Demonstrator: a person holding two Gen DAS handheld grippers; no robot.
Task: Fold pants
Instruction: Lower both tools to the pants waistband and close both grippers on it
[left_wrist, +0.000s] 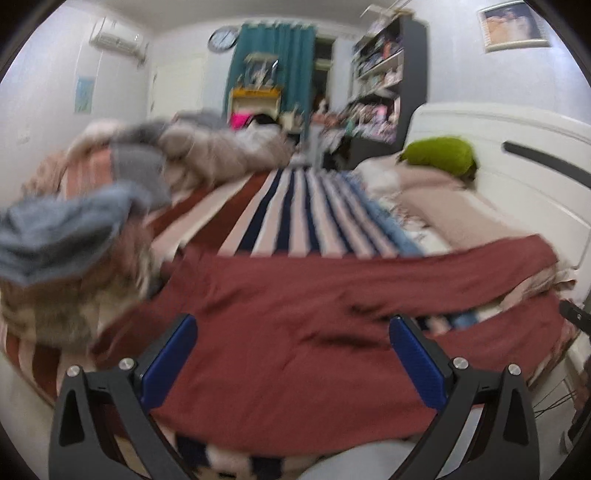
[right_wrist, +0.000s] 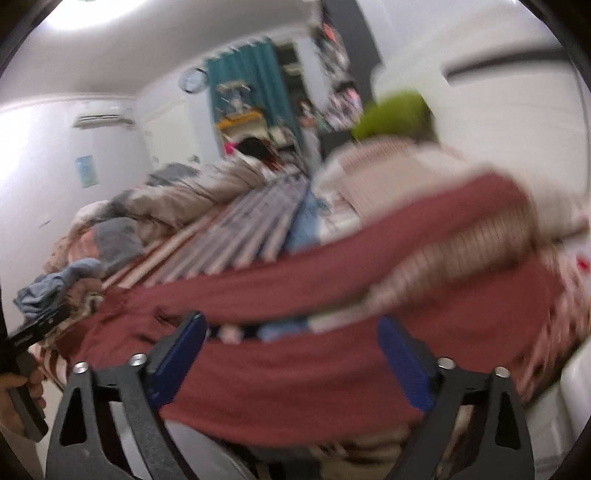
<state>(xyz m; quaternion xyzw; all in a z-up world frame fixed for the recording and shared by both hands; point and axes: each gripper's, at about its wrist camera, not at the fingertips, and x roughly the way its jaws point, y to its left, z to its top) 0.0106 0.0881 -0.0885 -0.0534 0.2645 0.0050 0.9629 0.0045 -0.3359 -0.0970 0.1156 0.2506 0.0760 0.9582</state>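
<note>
Dark red pants (left_wrist: 280, 325) lie spread across the near end of a striped bed, the two legs running off to the right. They also show in the right wrist view (right_wrist: 295, 373). My left gripper (left_wrist: 293, 365) is open and empty just above the waist part of the pants. My right gripper (right_wrist: 291, 369) is open and empty above the nearer leg. The right gripper's edge shows at the right of the left wrist view (left_wrist: 574, 317), and the left gripper's body shows at the left of the right wrist view (right_wrist: 33, 332). Both views are blurred.
A pile of grey-blue and beige clothes (left_wrist: 74, 236) lies at the left of the bed. A rumpled quilt (left_wrist: 207, 147) lies farther back. A green pillow (left_wrist: 439, 153) and beige bedding (left_wrist: 454, 206) lie by the white headboard (left_wrist: 517, 155) at the right. The striped sheet (left_wrist: 303, 210) lies behind the pants.
</note>
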